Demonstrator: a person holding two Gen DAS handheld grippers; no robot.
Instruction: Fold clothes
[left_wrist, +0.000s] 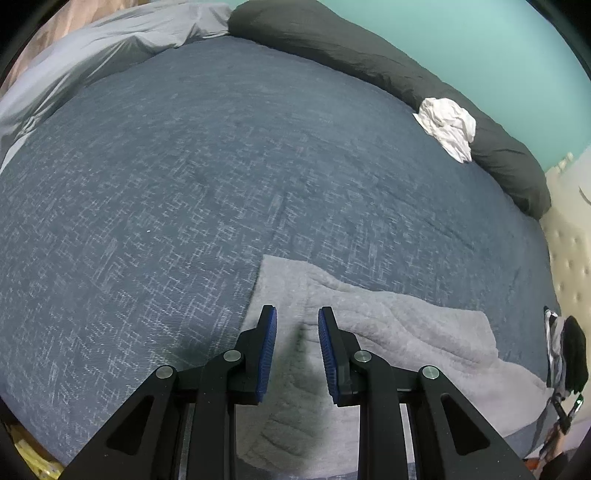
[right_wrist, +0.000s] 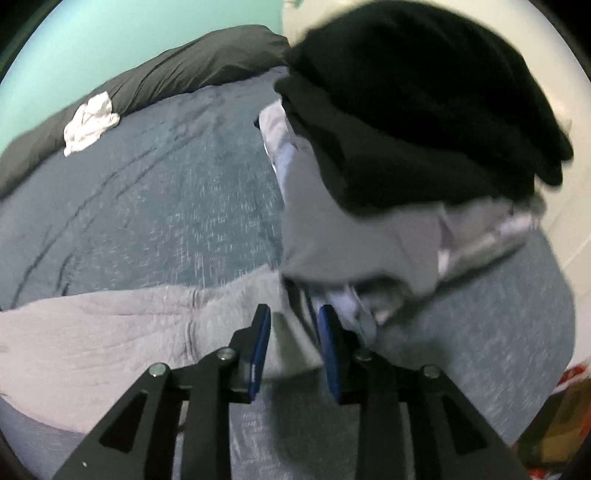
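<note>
looks like a fresh fold is starting: the fuzzy light grey fleece garment lies flat on the blue bed, both the left hand-held gripper and right hand-held gripper narrowly open above it, holding nothing, so next they need to pinch an edge.

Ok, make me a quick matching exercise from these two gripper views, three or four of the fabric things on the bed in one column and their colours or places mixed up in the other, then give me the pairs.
Things:
1. fleece garment
2. crumpled cloth
3. long pillow
4. clothes pile

Descriptions:
A. white, bunched against the pillow
B. light grey, spread flat under both grippers
C. dark charcoal, along the far edge by the teal wall
D. stacked, black item on top, grey ones beneath

Pairs: 1-B, 2-A, 3-C, 4-D
</note>
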